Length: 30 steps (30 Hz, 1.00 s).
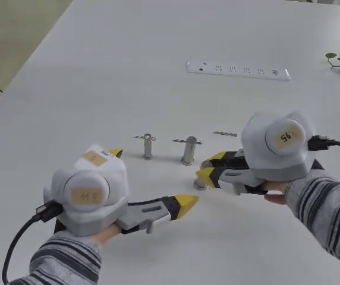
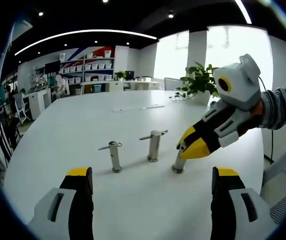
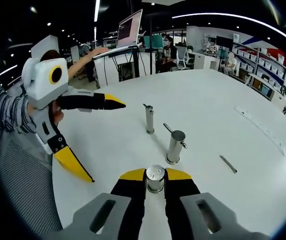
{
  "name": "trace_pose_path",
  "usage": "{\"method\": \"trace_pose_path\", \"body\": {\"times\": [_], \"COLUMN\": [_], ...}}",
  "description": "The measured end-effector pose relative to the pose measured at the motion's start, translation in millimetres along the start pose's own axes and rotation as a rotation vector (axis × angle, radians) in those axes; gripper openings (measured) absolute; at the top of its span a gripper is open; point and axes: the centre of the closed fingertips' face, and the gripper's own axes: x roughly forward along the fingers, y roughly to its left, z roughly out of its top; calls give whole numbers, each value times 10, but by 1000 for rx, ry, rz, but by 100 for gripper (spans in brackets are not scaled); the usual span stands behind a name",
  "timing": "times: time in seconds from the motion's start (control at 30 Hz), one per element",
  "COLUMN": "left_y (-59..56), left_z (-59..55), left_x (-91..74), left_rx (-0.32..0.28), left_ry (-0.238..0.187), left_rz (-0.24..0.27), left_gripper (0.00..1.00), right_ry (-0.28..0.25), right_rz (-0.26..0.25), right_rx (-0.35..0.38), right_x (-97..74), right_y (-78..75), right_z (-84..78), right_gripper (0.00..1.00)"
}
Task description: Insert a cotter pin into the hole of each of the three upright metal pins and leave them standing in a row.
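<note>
Snugly, third pin [image 3: 155,179] inside right tool [image 1: 209,166]

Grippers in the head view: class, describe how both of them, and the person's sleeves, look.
The left gripper and right gripper match: rounded white housings, black jaws with yellow tips, a black cable at each rear, a handwritten label on each round cap. The sleeves are grey with dark stripes.

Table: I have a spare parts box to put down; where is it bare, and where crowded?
Bare: the stretch of table between the power strip and the loose cotter pin, and the far left side. Crowded: the middle, where the left pin, middle pin and right gripper shut on the third pin sit close, the open left gripper before them.
</note>
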Motion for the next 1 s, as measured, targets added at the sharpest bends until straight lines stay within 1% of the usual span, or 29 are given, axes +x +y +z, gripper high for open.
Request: {"method": "trace_pose_path", "body": {"times": [0.07, 0.17, 0.23, 0.33, 0.47, 0.57, 0.6, 0.63, 0.7, 0.8, 0.9, 1.0], "left_y": [-2, -19, -23, -22, -17, -20, -20, -22, -25, -23, -17, -21], "left_z": [-3, 2, -3, -1, 1, 4, 4, 5, 15, 43, 47, 56], "left_x": [2, 3, 6, 7, 4, 3, 3, 1, -4, -4, -12, -9], "left_rx": [3, 5, 5, 8, 8, 8, 10, 10, 10, 4, 2, -2], "left_ry": [2, 0, 3, 3, 2, 2, 2, 1, -2, -18, -19, -22], "left_rz": [-1, -4, -7, -6, -5, -6, -6, -6, -7, -5, -1, -1], "left_gripper": [99, 99, 99, 99, 99, 99, 99, 99, 99, 99, 99, 99], "right_ry": [-3, 2, 5, -6, -20, -31, -48, -54, -60, -66, -53, -43], "right_rz": [-1, 4, 6, -1, -18, -31, -31, -30, -35, -31, -36, -36], "right_rx": [8, -6, 2, -5, 42, 53, 69, 84, 99, 116, 102, 94], "right_x": [3, 9, 9, 11, 6, 2, -8, -14, -38, -99, -156, -217], "right_y": [-7, -10, -14, -13, -16, -19, -12, -7, -22, -47, -96, -146], "right_z": [0, -3, -3, 1, -1, 10, 32, 38, 42, 42, 16, -9], "right_gripper": [9, 9, 9, 9, 9, 10, 11, 15, 24, 25, 28, 28]}}
